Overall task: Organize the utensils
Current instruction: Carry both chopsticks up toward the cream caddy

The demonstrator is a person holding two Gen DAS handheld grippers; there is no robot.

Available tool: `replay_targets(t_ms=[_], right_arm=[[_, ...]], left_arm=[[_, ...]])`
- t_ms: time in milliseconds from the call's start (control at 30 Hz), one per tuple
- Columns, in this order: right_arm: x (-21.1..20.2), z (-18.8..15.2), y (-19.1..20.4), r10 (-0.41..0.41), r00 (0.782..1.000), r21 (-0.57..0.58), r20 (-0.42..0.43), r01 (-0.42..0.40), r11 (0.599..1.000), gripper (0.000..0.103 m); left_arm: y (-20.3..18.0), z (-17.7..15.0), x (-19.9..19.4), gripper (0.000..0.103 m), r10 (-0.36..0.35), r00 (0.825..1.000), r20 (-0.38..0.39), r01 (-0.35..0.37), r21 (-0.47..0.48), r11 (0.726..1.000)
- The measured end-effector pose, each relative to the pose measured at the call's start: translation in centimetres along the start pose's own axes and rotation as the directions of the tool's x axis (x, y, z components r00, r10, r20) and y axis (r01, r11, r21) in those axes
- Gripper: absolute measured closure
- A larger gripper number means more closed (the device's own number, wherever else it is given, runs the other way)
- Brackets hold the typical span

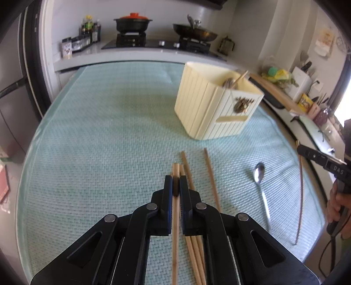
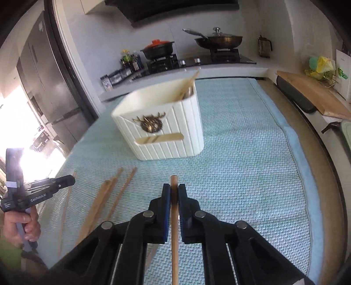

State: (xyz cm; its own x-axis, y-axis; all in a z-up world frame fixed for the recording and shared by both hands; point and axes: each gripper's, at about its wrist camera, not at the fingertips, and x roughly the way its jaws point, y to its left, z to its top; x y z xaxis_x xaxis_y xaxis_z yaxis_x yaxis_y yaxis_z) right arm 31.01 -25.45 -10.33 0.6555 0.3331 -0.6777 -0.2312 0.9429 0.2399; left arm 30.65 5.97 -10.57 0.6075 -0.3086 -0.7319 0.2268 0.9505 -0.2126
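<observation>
We see a woven, rough-textured teal cloth mat (image 1: 98, 136), matt wooden chopsticks (image 1: 211, 179), a glossy metal spoon (image 1: 260, 175), a ribbed cream plastic holder (image 2: 166, 131), and matt black plastic gripper fingers (image 1: 167, 188).

Kitchen. Worktop (image 1: 109, 131) ahead of the fingers is covered by a pale green woven mat (image 2: 252, 164). Beyond it, a grey counter (image 1: 92, 52) carrying a black hob (image 1: 153, 43); on the hob a black pot with an orange lid (image 1: 132, 22) and a lidded pan (image 2: 219, 39). Bottles and jars (image 1: 87, 32) stand left of the hob, a glass jug (image 2: 264, 47) to its right. Dark extractor hood (image 2: 171, 8) above. White walls. Tall dark fridge (image 2: 43, 87) far left of the fingers, with strong daylight glare beside it. Right of the fingers, a wooden cutting board (image 2: 311, 96) and yellow-green cloths (image 2: 320, 65).
</observation>
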Motion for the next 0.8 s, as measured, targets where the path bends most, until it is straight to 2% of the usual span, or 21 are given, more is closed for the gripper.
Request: replay_targets(t_ms=[200,333,533,800], right_arm=[[-8.4,0.0,2.6,0.068,0.986,-0.036,0.152,-0.064,0.997,0.096],[-12.1,-0.1,3.3,0.090,0.967,-0.056,0.237,-0.078,0.995,0.096],[-14.9,0.4,4.9,0.082,0.939,-0.098,0.333,-0.052,0.994,0.096],[-16.1,2.2,6.2,0.088,0.921,-0.145,0.379,-0.035,0.989,0.096]], left_arm=[[-1.1,1.1,-7.8,0.099,-0.064,0.987,0.146,0.063,0.009,0.998],[-2.0,1.4,-10.6,0.099,-0.085,0.974,0.212,0.080,0.029,0.996],[-3.2,1.6,-12.9,0.099,-0.113,0.952,0.284,0.105,0.044,0.994],[-3.1,2.9,-13.5,0.099,-0.135,0.938,0.319,0.134,0.025,0.991]])
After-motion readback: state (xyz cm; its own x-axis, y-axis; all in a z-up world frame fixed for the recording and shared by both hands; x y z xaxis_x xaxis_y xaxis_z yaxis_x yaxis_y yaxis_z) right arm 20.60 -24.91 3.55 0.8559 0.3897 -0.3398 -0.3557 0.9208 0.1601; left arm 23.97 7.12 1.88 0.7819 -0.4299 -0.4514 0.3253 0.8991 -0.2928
